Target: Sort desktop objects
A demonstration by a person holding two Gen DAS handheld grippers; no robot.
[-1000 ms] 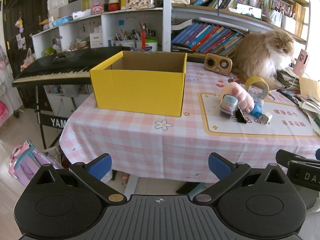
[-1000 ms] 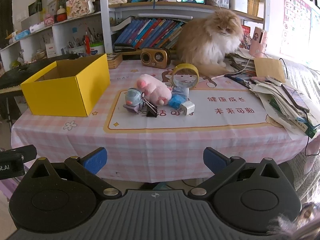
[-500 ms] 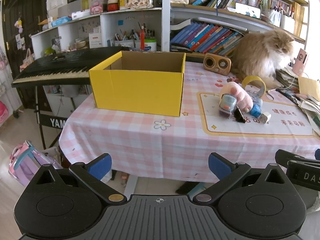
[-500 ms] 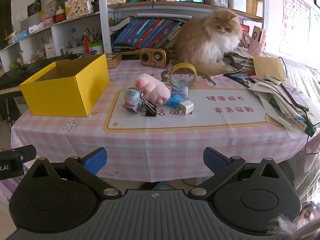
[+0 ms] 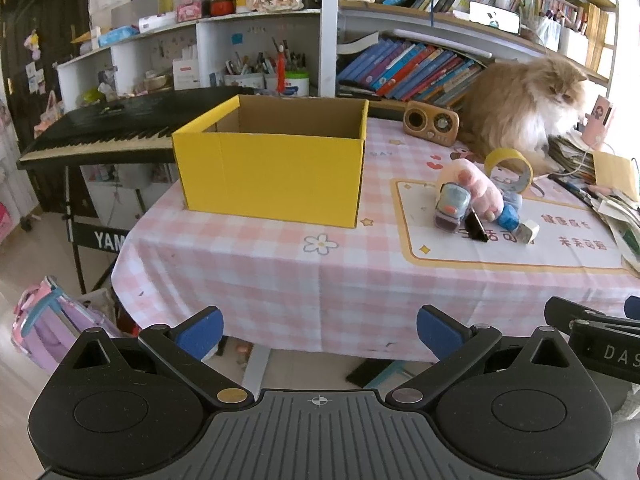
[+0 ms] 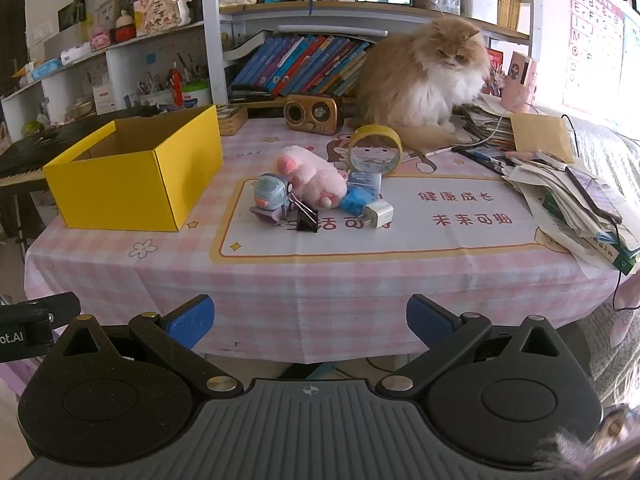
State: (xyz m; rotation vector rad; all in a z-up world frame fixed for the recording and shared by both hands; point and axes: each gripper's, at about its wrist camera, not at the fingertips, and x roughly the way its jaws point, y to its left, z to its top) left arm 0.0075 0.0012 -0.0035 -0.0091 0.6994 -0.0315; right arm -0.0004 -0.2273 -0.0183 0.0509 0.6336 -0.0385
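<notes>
Both my grippers hung wide apart and empty. The pile of small objects [image 6: 320, 196] lay almost dead ahead of my right gripper [image 6: 310, 318], nearer than to my left gripper [image 5: 318, 330], which faced the yellow box [image 5: 272, 168].

Open cloth before the clutter [image 6: 320, 196] — yellow box [image 6: 136, 184] left, cat [image 6: 424, 76] apparently close behind.

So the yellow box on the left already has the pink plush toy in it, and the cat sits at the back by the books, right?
Not quite. The yellow box looks empty in the right wrist view; the pink plush toy lies on the mat among the small items. The cat does sit at the back by the books.
</notes>
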